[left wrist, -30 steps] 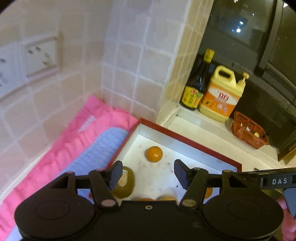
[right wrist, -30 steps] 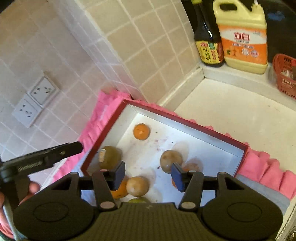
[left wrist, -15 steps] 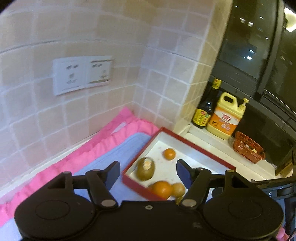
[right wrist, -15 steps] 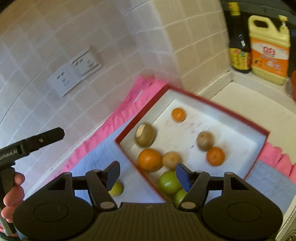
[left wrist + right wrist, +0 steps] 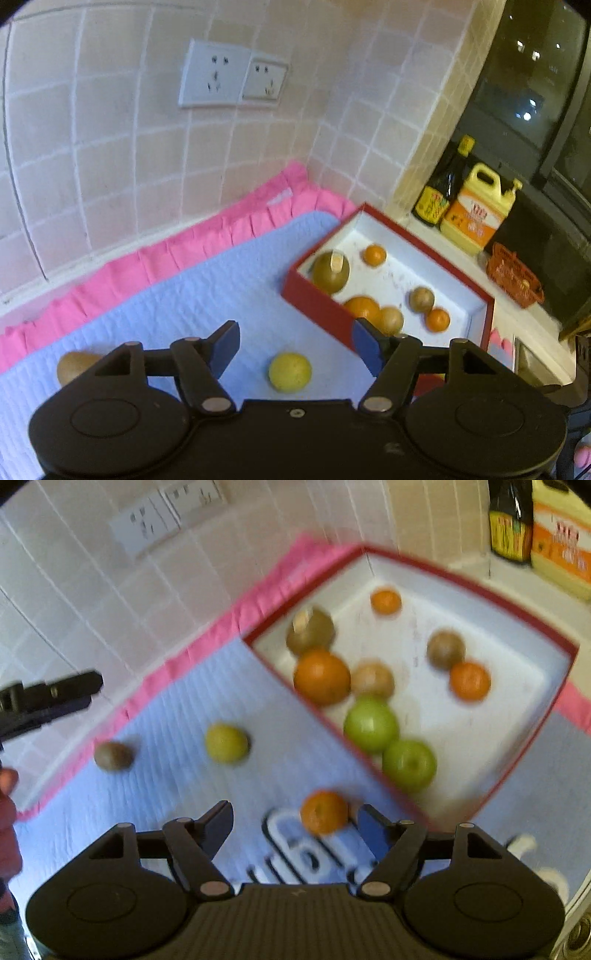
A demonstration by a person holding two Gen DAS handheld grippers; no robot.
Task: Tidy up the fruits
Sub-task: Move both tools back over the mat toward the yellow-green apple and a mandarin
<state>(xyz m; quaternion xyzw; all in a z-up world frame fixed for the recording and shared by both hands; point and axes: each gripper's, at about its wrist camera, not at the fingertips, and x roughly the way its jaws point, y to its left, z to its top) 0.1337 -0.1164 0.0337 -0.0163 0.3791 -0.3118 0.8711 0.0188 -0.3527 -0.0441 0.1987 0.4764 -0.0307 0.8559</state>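
Observation:
A red box (image 5: 317, 306) with a white inside holds several fruits: oranges, brown kiwis, a big olive fruit (image 5: 330, 271) and two green apples (image 5: 371, 723). It sits on a blue mat (image 5: 184, 302). Loose on the mat lie a yellow fruit (image 5: 290, 371), a brown kiwi (image 5: 72, 365) and an orange (image 5: 324, 812). My left gripper (image 5: 295, 345) is open above the mat, and the yellow fruit lies beyond its fingers, untouched. The jaws of my right gripper (image 5: 295, 823) are opening. The loose orange is between them near the right finger, and neither pad presses on it.
A pink frilled cloth (image 5: 221, 229) lies under the mat, against the tiled wall with two sockets (image 5: 232, 75). A dark sauce bottle (image 5: 441, 192), a yellow jug (image 5: 476, 210) and an orange basket (image 5: 513, 275) stand on the sill behind the box. A red sleeve (image 5: 7, 812) shows at the left edge.
Both grippers have drawn back from over the box to above the mat, so the loose fruits have come into view. The right jaws have widened, and the left ones slightly.

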